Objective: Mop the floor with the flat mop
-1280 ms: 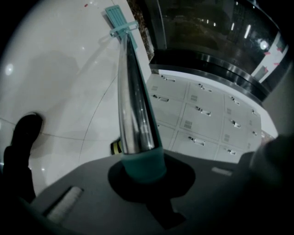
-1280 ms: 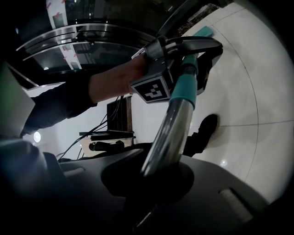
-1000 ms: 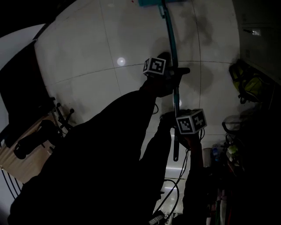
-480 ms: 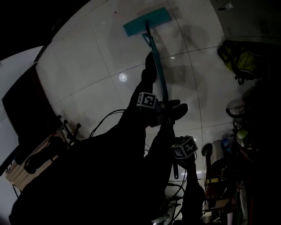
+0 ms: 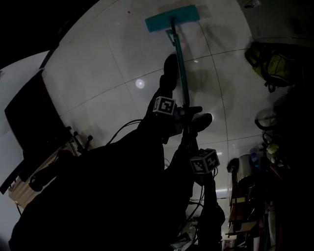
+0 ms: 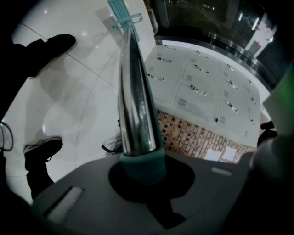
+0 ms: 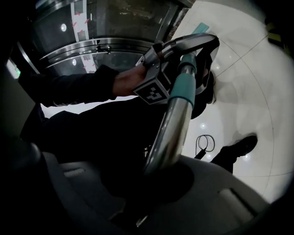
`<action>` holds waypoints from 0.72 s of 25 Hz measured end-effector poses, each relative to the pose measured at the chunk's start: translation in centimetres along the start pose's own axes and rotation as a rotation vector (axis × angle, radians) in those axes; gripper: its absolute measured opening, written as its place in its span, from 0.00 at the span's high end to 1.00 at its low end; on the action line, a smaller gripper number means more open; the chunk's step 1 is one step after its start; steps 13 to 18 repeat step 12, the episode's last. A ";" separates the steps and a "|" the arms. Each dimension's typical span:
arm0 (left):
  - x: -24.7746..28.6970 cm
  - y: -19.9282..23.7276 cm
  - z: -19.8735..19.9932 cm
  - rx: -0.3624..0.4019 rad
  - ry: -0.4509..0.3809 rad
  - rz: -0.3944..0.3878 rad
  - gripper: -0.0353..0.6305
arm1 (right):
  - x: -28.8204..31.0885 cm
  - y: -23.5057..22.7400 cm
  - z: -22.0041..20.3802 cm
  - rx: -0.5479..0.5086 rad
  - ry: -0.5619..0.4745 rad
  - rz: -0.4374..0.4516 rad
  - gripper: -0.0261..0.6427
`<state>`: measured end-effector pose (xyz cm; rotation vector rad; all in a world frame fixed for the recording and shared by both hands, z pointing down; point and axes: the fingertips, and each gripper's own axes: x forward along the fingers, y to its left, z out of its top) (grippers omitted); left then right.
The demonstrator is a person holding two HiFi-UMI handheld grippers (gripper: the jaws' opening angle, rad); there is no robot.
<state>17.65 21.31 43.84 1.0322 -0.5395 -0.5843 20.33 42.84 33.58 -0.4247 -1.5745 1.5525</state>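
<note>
Flat mop (image 5: 172, 20) head on floor (image 5: 108, 63) | left gripper (image 6: 142, 167) jaws grip handle (image 6: 133, 92) | right gripper (image 7: 156, 176) jaws grip handle

In the head view the person's dark body (image 5: 98, 196) covers the lower left of the floor (image 5: 98, 63) and hides both arms almost fully. The mop handle (image 5: 180, 68) disappears behind the left tool (image 5: 182, 116), and its lower end is lost in the dark below the right tool (image 5: 195, 153). The things at the right edge (image 5: 267, 162) are too dark to name. In the left gripper view the mop head (image 6: 120, 11) is cut by the top edge. In both gripper views the jaws sit closed round the handle, but the exact contact lies in shadow.
</note>
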 end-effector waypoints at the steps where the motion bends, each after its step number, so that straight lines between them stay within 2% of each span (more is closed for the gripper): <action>1: 0.0 -0.2 0.2 0.001 -0.001 -0.003 0.92 | -0.1 0.1 0.2 0.000 -0.001 0.001 0.87; 8: 0.0 0.2 1.6 -0.016 0.012 0.032 0.93 | -0.8 -0.8 1.0 -0.012 0.040 -0.021 0.87; 18: 0.1 -0.2 2.6 0.006 0.008 0.008 0.93 | -0.8 -1.1 1.6 -0.013 0.053 -0.029 0.87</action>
